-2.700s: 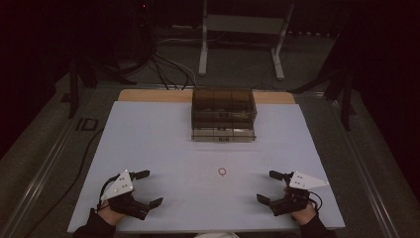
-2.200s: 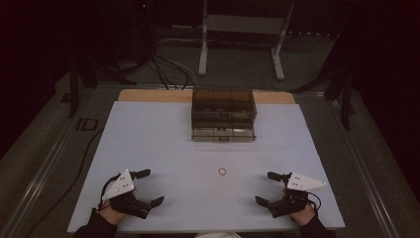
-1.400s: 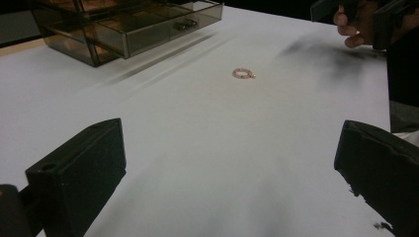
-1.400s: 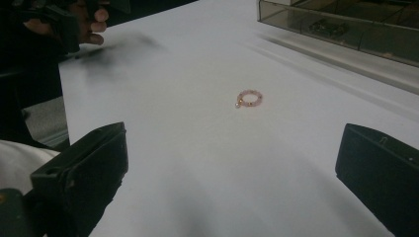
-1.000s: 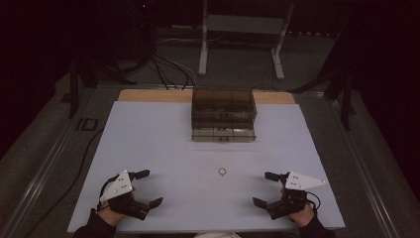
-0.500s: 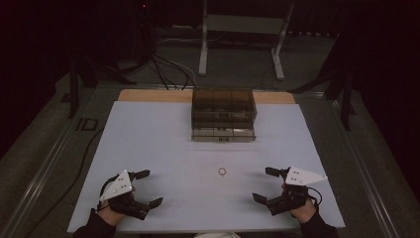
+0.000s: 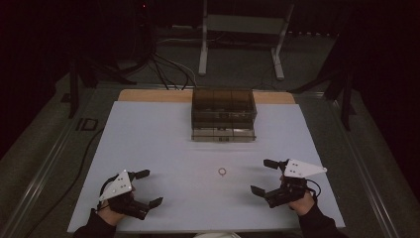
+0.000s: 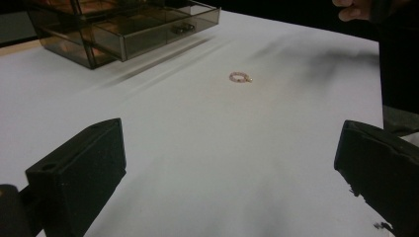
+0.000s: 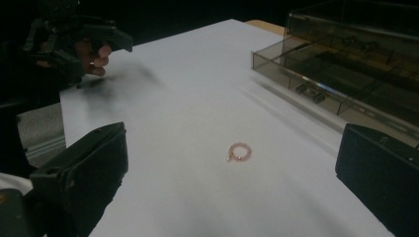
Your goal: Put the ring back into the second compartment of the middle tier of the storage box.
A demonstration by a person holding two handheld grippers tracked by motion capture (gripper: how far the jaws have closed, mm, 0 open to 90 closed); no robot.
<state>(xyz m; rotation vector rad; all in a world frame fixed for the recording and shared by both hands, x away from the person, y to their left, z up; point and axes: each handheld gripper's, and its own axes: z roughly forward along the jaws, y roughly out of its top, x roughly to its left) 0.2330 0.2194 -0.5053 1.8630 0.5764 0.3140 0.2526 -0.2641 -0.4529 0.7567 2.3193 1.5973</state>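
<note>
A small pink ring (image 7: 222, 171) lies flat on the white desk (image 7: 158, 139), between the two tools and in front of the smoky clear drawer box (image 7: 223, 114). The left tool (image 7: 146, 188) and the right tool (image 7: 262, 176) both hover near the desk's front edge, jaws spread wide, holding nothing, well apart from the ring

Drawer box (image 8: 123, 29) cut off at frame top, its small contents (image 9: 309, 91) too blurred to identify

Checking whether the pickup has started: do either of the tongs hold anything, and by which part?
Nothing is held. Left tongs and right tongs are open; ring lies apart.
</note>
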